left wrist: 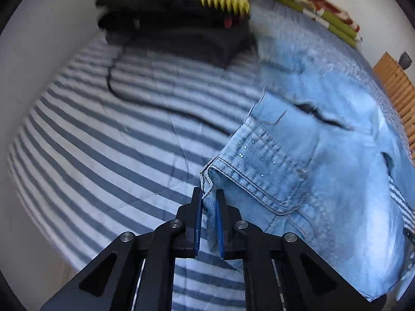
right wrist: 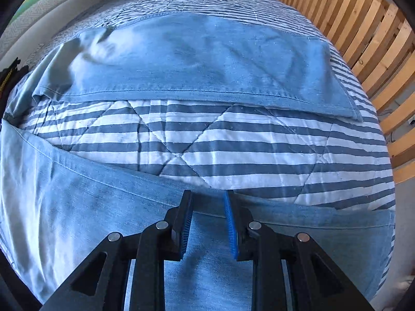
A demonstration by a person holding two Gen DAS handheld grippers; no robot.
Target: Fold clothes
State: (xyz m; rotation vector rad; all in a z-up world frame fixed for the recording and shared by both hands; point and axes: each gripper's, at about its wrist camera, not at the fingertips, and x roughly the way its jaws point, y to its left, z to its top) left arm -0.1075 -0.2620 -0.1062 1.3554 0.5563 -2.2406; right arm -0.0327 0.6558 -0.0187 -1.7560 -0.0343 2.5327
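Pinching the waistband corner of a pair of light denim jeans [left wrist: 311,155], my left gripper [left wrist: 208,220] is clenched on the cloth, a flap of seam caught between its blue pads [left wrist: 199,223]. Seen from the left wrist, the jeans spread away to the right across a blue-and-white striped quilt [left wrist: 116,142], back pocket [left wrist: 262,165] facing up, the fabric rumpled and not yet doubled over. At the far end of the bed a stack of dark folded clothes [left wrist: 171,23] sits against the wall, with a green patterned pile [left wrist: 313,7] further right, which I take as work already done. A dark cord [left wrist: 145,103] trails over the quilt in front of the stack.

From the right wrist, the two legs lie apart, one leg [right wrist: 197,59] stretched flat across the far side of the quilt [right wrist: 233,140], the other [right wrist: 77,207] running under my right gripper [right wrist: 207,223]. Its jaws stand a little apart over that near leg, the pads [right wrist: 230,228] astride the denim without visibly pressing on it, so I read it as released. A wooden slatted frame [right wrist: 363,39] lines the right edge of the bed.

Judging by this, the fold of the jeans has barely begun: the legs have yet to be brought together, then halved.
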